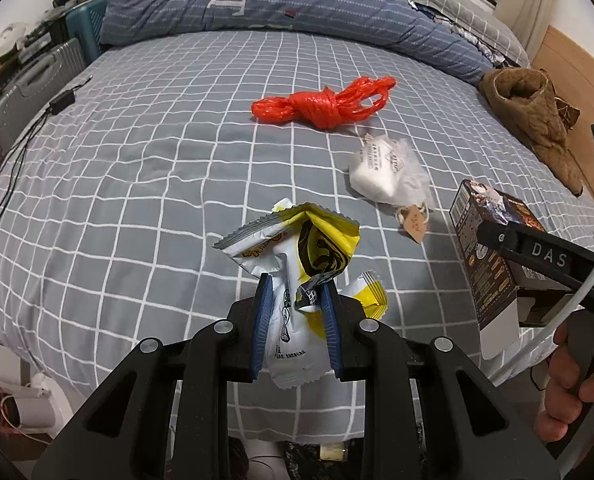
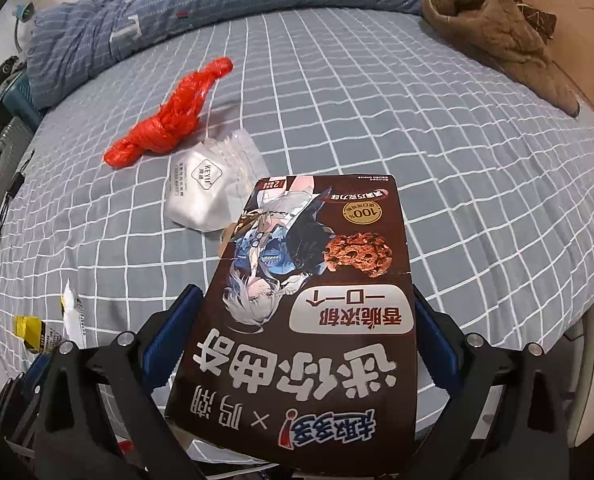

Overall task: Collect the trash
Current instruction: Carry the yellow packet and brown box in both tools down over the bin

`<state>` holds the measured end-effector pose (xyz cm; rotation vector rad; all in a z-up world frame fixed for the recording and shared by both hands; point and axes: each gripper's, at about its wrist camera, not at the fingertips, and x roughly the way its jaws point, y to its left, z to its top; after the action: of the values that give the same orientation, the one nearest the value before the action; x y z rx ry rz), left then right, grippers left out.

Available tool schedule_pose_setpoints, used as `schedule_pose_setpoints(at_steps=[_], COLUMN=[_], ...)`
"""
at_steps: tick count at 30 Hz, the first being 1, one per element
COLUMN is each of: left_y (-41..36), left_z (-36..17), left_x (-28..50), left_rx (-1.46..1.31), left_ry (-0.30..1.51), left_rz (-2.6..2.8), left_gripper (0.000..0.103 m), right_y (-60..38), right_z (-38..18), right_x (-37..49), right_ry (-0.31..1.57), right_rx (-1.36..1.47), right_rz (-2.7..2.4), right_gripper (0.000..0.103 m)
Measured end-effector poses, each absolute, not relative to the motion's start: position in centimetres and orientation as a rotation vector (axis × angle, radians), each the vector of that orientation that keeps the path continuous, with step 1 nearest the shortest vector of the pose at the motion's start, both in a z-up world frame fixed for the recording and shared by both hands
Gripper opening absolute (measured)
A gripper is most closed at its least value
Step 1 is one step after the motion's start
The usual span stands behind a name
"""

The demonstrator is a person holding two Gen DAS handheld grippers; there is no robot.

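Left gripper [image 1: 297, 300] fingers pinch crumpled snack wrapper [image 1: 297, 248]; right gripper [image 2: 305, 340] fingers clamp cookie box [image 2: 309, 300] by its sides; slick wrapper may slip loose.

Bed [image 1: 137, 168] wore grey grid sheet. On it lay knotted red plastic bag [image 1: 325, 106], white packet [image 1: 385, 172] just beside, brown fleece garment [image 1: 533, 116], blue striped duvet [image 1: 289, 4], black cable [image 1: 21, 148].

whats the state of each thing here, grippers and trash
left gripper: shut on the yellow snack wrapper
yellow snack wrapper: crumpled, held off the bed
right gripper: shut on the cookie box
cookie box: held, lifted
red plastic bag: knotted, lying on bed
white mask packet: lying on bed
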<state>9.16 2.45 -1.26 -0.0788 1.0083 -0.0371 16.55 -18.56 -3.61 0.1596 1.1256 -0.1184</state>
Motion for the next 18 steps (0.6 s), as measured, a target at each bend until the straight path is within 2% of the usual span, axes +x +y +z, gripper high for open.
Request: schedule_pose_setpoints(at_steps=[18], left_y=[0.2], left_z=[0.1], left_x=[5.4], left_rx=[-0.073], left_ry=[0.993], left_rz=[-0.067], left_gripper=[0.024], right_y=[-19.1], right_z=[-1.5], right_x=[12.2], right_ry=[1.060], right_rx=[0.092], right_rz=[-0.048], right_gripper=[0.094])
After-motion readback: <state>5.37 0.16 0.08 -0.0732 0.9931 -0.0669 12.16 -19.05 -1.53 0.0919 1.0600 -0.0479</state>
